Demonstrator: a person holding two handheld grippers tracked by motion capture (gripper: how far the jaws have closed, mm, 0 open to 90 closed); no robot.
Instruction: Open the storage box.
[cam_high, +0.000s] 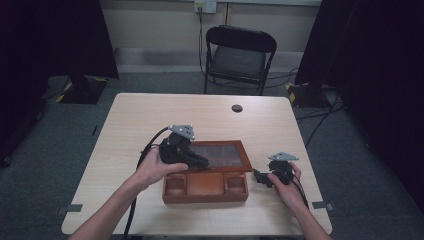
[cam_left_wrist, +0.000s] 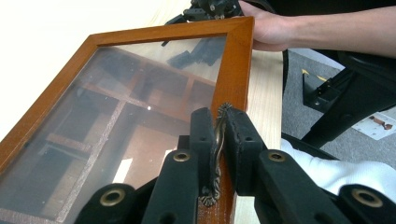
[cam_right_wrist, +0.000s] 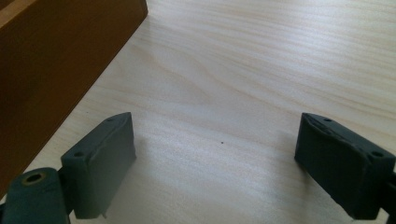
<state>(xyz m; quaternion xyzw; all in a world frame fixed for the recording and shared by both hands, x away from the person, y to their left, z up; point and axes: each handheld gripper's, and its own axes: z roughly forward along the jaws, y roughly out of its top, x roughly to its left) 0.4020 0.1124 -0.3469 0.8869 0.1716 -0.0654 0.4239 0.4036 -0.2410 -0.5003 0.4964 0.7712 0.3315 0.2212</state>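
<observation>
Right now I count two grippers, one wooden box (cam_high: 205, 187) and one chair (cam_high: 239, 56) beyond the far edge of the table (cam_high: 145, 117). The box sits near the front edge of the table, a little right of centre, with its glass-paned lid (cam_high: 222, 154) raised and tilted back toward the far side. In the high view I can make out three compartments along the front row of the open box: a small one at each end and a wider one between them.

My left gripper (cam_high: 200, 162) is at the lid's front edge. In the left gripper view its two black jaws are closed on one small brass handle (cam_left_wrist: 216, 154) fixed to the wooden lid frame (cam_left_wrist: 236, 70), the metal pinched between the pads. Through the glass I see the box's wooden dividers below, though I cannot count the cells through the reflections.

My right gripper (cam_high: 261, 177) rests low on the table just beside the box's right end, apart from it. In the right gripper view its jaws stand wide apart over bare wood grain with nothing between them, and the box's side wall (cam_right_wrist: 56, 60) fills the upper left corner.

One dark round cable hole (cam_high: 237, 108) sits near the table's far edge.
</observation>
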